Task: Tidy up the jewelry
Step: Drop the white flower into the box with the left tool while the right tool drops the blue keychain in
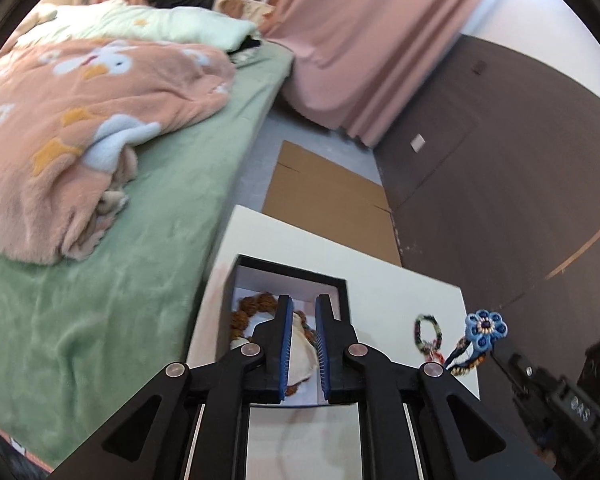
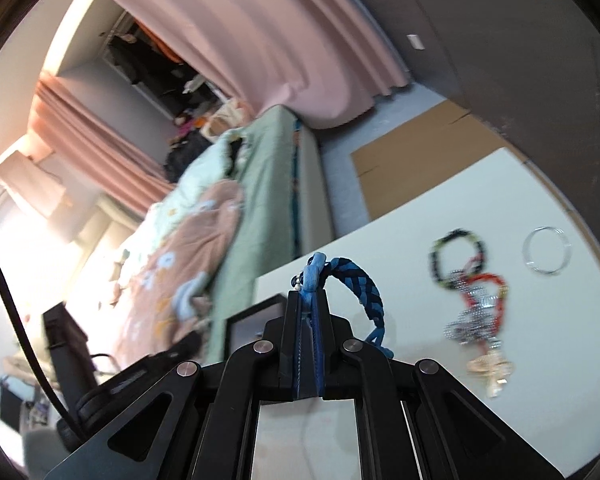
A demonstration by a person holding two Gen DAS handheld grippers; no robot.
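Note:
A black box with a white inside (image 1: 342, 294) stands on the white table (image 1: 396, 280). A brown bead bracelet (image 1: 252, 306) and a cream piece lie in it. My left gripper (image 1: 303, 308) is open and empty, its tips over the box. My right gripper (image 2: 307, 296) is shut on a blue braided bracelet (image 2: 360, 284) with a blue flower (image 1: 485, 327), held above the table. The box corner shows in the right wrist view (image 2: 252, 320). On the table lie a black-and-green bead bracelet (image 2: 456, 256), a red bracelet (image 2: 486, 292), silver pieces (image 2: 470, 324) and a clear ring (image 2: 546, 256).
A bed with a green sheet (image 1: 148, 248) and a pink blanket (image 1: 80, 128) lies left of the table. Flat cardboard (image 1: 324, 196) lies on the floor beyond the table. A dark wall (image 1: 500, 160) and pink curtains (image 1: 360, 40) stand at the right and back.

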